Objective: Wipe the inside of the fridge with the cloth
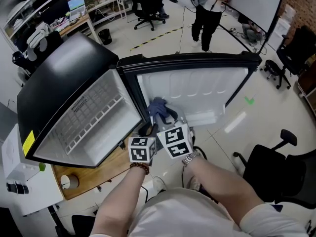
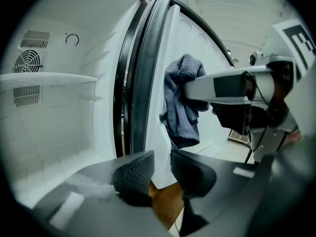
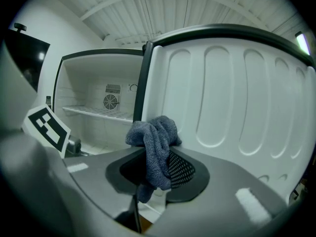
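The small black-topped fridge (image 1: 64,78) stands on a wooden table with its door (image 1: 197,93) swung wide open. A blue-grey cloth (image 3: 155,132) hangs bunched from my right gripper (image 3: 158,169), which is shut on it. The cloth (image 1: 159,108) is held up close to the door's white inner liner (image 3: 232,98), near the hinge side. My left gripper (image 2: 160,169) sits low at the hinge side, its jaws closed on the white lower edge of the door (image 2: 160,132). From there I also see the cloth (image 2: 182,102). The empty white cabinet (image 2: 49,132) has one shelf (image 2: 44,78).
A fan vent (image 3: 112,101) sits in the cabinet's back wall. The wooden table (image 1: 98,174) carries a white device (image 1: 19,177) at the left. A black office chair (image 1: 276,167) stands at my right. A person (image 1: 207,14) stands on the floor beyond the fridge.
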`<state>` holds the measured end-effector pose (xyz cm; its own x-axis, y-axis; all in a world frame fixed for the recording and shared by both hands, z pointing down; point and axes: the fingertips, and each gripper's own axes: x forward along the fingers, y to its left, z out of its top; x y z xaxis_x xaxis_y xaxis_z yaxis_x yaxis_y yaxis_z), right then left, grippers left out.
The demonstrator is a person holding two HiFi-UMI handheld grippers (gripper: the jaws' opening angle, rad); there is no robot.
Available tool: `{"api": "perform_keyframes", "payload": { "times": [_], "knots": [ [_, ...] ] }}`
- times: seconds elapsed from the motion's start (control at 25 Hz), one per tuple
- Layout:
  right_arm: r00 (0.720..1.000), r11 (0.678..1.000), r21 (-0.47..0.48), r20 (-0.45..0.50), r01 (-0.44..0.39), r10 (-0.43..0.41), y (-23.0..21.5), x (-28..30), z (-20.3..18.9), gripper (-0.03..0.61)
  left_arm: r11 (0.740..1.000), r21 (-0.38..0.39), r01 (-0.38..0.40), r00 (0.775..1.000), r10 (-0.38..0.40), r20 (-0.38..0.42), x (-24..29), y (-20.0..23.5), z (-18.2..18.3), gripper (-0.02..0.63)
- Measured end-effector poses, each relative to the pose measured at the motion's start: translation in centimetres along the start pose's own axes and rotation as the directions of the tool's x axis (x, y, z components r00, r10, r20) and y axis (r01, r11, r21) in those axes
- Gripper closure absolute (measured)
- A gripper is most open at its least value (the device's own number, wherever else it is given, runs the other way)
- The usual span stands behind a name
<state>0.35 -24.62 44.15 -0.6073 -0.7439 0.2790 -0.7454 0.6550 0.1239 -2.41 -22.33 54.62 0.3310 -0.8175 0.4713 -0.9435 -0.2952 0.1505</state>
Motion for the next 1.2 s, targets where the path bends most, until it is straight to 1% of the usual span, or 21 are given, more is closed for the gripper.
{"api": "perform_keyframes", "payload": {
  "times": [0.28,0.52,0.72,0.96,1.2],
  "knots": [
    [0.998,0.998,0.006,-0.024,0.062,-0.061,-3.0,-1.4,-1.3,0.482,1.000,0.000,-0.010,1.000,0.010,-0.002,0.0,0.1,-0.1,0.506],
    [0.989,0.990,0.021,-0.046,0.142,-0.140,-7.3,-3.4,-3.0,0.481,1.000,-0.007,-0.022,1.000,0.022,-0.001,0.0,0.2,-0.1,0.506],
    [0.974,0.975,0.037,-0.064,0.220,-0.217,-11.3,-5.6,-4.3,0.482,0.999,-0.013,-0.033,0.999,0.033,-0.001,0.0,0.2,-0.1,0.506],
    [0.952,0.953,0.046,-0.080,0.300,-0.296,-15.9,-8.1,-5.5,0.480,0.998,-0.037,-0.047,0.999,0.048,0.007,-0.1,0.2,-0.1,0.506],
    [0.930,0.930,0.056,-0.095,0.362,-0.356,-19.3,-10.2,-6.3,0.482,0.996,-0.053,-0.065,0.998,0.065,0.009,-0.2,0.2,-0.2,0.506]
  ]
}}
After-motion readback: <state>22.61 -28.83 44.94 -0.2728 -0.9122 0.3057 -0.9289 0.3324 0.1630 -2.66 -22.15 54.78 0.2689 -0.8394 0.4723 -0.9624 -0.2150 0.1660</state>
